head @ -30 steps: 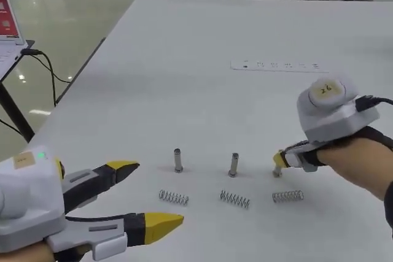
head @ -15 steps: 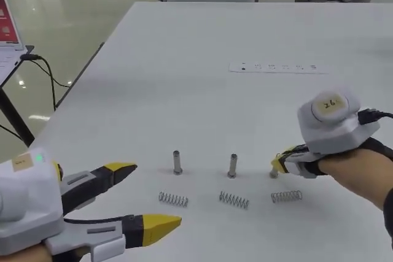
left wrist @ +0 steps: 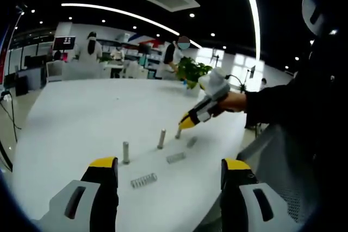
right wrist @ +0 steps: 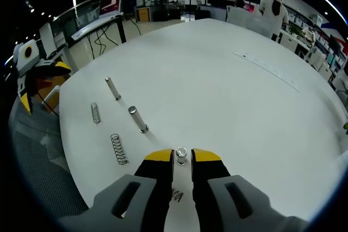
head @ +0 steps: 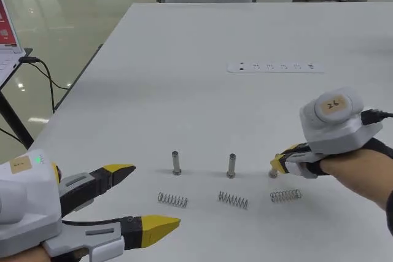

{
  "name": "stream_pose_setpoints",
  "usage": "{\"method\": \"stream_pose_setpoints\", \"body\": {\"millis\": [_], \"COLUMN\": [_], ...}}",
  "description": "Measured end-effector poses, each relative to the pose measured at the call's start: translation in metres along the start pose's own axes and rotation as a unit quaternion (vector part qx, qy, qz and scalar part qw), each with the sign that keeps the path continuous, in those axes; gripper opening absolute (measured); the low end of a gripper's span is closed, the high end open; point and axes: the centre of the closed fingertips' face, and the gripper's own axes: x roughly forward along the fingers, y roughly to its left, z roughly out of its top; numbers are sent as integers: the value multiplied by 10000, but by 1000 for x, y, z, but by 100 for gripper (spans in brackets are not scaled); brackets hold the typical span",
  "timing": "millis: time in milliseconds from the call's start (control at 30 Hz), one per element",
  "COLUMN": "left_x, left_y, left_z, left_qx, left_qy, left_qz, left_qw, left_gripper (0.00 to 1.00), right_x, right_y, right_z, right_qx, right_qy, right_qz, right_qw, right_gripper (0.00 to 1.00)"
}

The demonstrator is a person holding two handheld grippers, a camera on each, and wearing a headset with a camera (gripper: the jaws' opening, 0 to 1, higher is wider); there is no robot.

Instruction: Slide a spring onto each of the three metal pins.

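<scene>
Springs, three of them, lie flat on the white table (head: 184, 90), none of them on a pin. The middle pin (head: 231, 165) stands upright near the table's near edge, and everything else is easiest placed from it. To its left stands the left pin (head: 175, 162), also upright. To its right is the right pin (head: 273, 173), whose top is hidden in the head view by the right gripper (head: 277, 165).

Just on the person's side of the middle pin lies the middle spring (head: 233, 200). The left spring (head: 172, 200) and the right spring (head: 286, 196) lie in a row on either side of it, each close in front of its own pin and touching none.

The right gripper reaches in from the right of the middle pin. Its jaws are drawn narrow, and in the right gripper view the round head of the right pin sits pinched between the yellow tips.

The left gripper hovers (head: 153, 196) to the left of the middle pin, nearer the person and well apart from it. Its jaws are spread wide and hold nothing.

Far beyond the middle pin, a white power strip (head: 274, 67) lies flat on the table.
</scene>
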Motion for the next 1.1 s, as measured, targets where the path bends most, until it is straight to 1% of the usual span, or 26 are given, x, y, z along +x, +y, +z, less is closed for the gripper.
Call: {"method": "stream_pose_setpoints", "body": {"millis": [100, 233, 300, 333, 367, 400, 433, 533, 633, 667, 700, 733, 800, 933, 1067, 1100], "left_x": [0, 0, 0, 0, 0, 0, 0, 1, 1, 1, 1, 2, 2, 3, 3, 4], "left_y": [0, -1, -1, -1, -1, -1, 0, -1, -2, -3, -3, -3, -4, -6, -9, -9], "left_z": [1, 3, 6, 7, 8, 8, 9, 10, 11, 12, 12, 12, 12, 14, 16, 15], "left_qx": [11, 38, 65, 71, 79, 90, 98, 117, 138, 145, 153, 158, 180, 209, 236, 240], "left_qy": [3, -6, -21, -30, -38, -36, -35, -25, -19, -13, -5, 4, 22, 27, 54, 64], "left_qz": [-4, -19, -19, -21, -23, -27, -33, -63, -93, -100, -108, -115, -135, -173, -222, -238], "left_qw": [10000, 10000, 10000, 10000, 10000, 9999, 9999, 9999, 9999, 9998, 9998, 9998, 9997, 9996, 9995, 9994], "left_gripper": [74, 74, 73, 73, 73, 73, 73, 73, 73, 73, 72, 72, 72, 72, 71, 71], "right_x": [-4, -13, -17, -19, -21, -22, -24, -26, -26, -25, -24, -22, -18, -15, -12, -11], "right_y": [-3, -5, -4, -4, -3, -3, -1, 2, 10, 12, 13, 13, 12, 12, 16, 16], "right_z": [-1, -1, -3, -5, -8, -11, -15, -25, -38, -44, -47, -51, -55, -56, -55, -56], "right_qx": [36, 128, 4, -75, -245, -285, -381, -522, -709, -853, -919, -1061, -1205, -1424, -1568, -1613], "right_qy": [-47, -164, -204, -178, -156, -121, -78, 27, 215, 314, 372, 437, 503, 564, 610, 658], "right_qz": [-3, 95, 199, 239, 324, 337, 433, 638, 928, 1001, 1034, 1077, 1071, 1079, 1207, 1236], "right_qw": [10000, 9997, 9996, 9995, 9991, 9990, 9983, 9966, 9929, 9908, 9897, 9875, 9856, 9823, 9783, 9769], "right_gripper": [10, 14, 15, 15, 15, 15, 15, 15, 15, 15, 15, 16, 16, 15, 15, 14]}}
